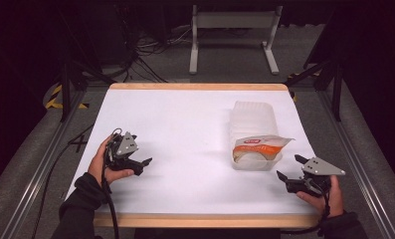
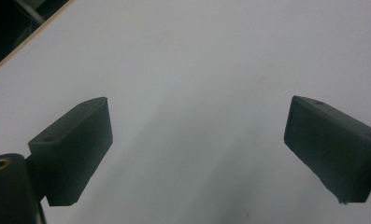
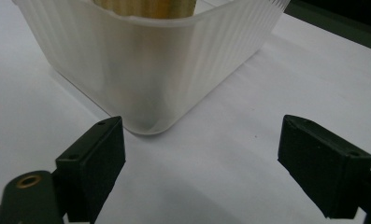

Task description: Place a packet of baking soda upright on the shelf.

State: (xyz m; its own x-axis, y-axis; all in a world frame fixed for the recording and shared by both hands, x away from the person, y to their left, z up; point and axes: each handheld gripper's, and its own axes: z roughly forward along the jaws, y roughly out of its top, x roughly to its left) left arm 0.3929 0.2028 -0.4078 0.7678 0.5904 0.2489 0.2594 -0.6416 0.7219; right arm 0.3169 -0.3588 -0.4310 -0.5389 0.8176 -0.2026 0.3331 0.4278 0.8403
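A translucent ribbed plastic container [image 1: 254,124] stands right of the table's middle, with an orange-and-white food packet [image 1: 261,146] resting in its near end. The right gripper view has the container's rounded corner [image 3: 150,70] close ahead, the packet's tan edge [image 3: 146,7] showing over its rim. My right gripper [image 1: 288,167] is open just to the right of the container's near end, nothing between its fingers [image 3: 94,163]. My left gripper [image 1: 146,163] is open too, resting low at the table's left over bare white surface [image 2: 197,93].
The white tabletop [image 1: 185,129] has a wooden edge [image 1: 200,220] along the front. A grey metal stand [image 1: 232,35] and cables [image 1: 150,50] lie on the floor beyond the far edge. Dark frame rails [image 1: 46,164] run along both sides.
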